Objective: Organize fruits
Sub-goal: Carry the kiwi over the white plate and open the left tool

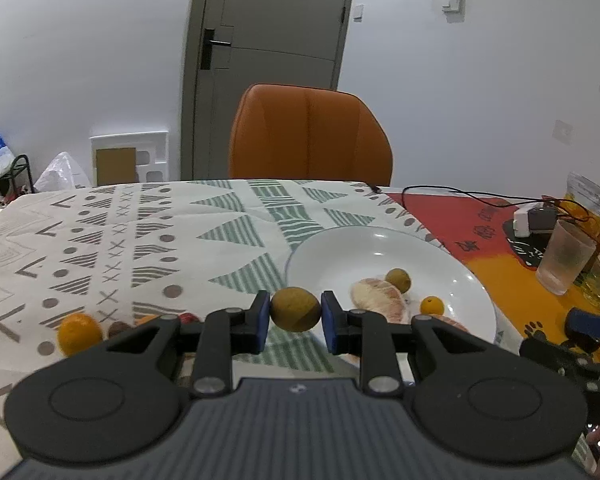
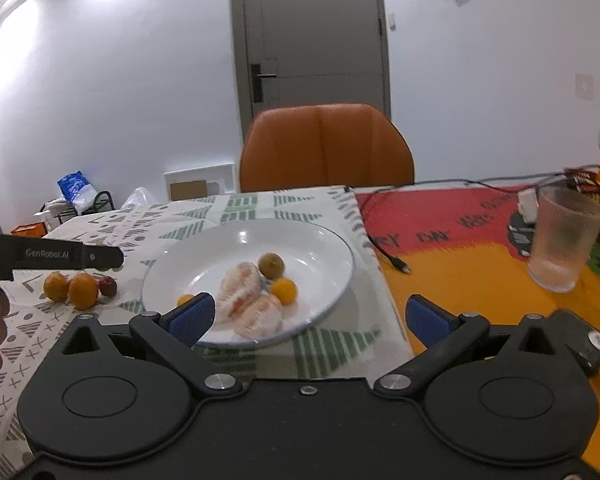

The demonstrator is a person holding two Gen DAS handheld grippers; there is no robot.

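My left gripper (image 1: 295, 312) is shut on a round brown-green fruit (image 1: 295, 309), held above the cloth just left of the white plate (image 1: 340, 248). In the plate lie peeled citrus segments (image 1: 376, 298), another brown fruit (image 1: 398, 280) and a small orange (image 1: 431, 306). My right gripper (image 2: 310, 316) stands open with nothing between its pads, low over the plate's (image 2: 300, 248) near rim. Left of the plate on the cloth sit two oranges (image 2: 83, 289) and a dark red fruit (image 2: 108, 286). The left gripper's black body (image 2: 52, 256) shows at the left edge of the right wrist view.
A frosted plastic cup (image 2: 564, 236) stands on the orange-and-red mat at the right, with snack packets and a white charger (image 1: 522, 222) behind it. A black cable with a plug (image 2: 400, 264) lies right of the plate. An orange chair (image 1: 310, 136) stands at the table's far edge.
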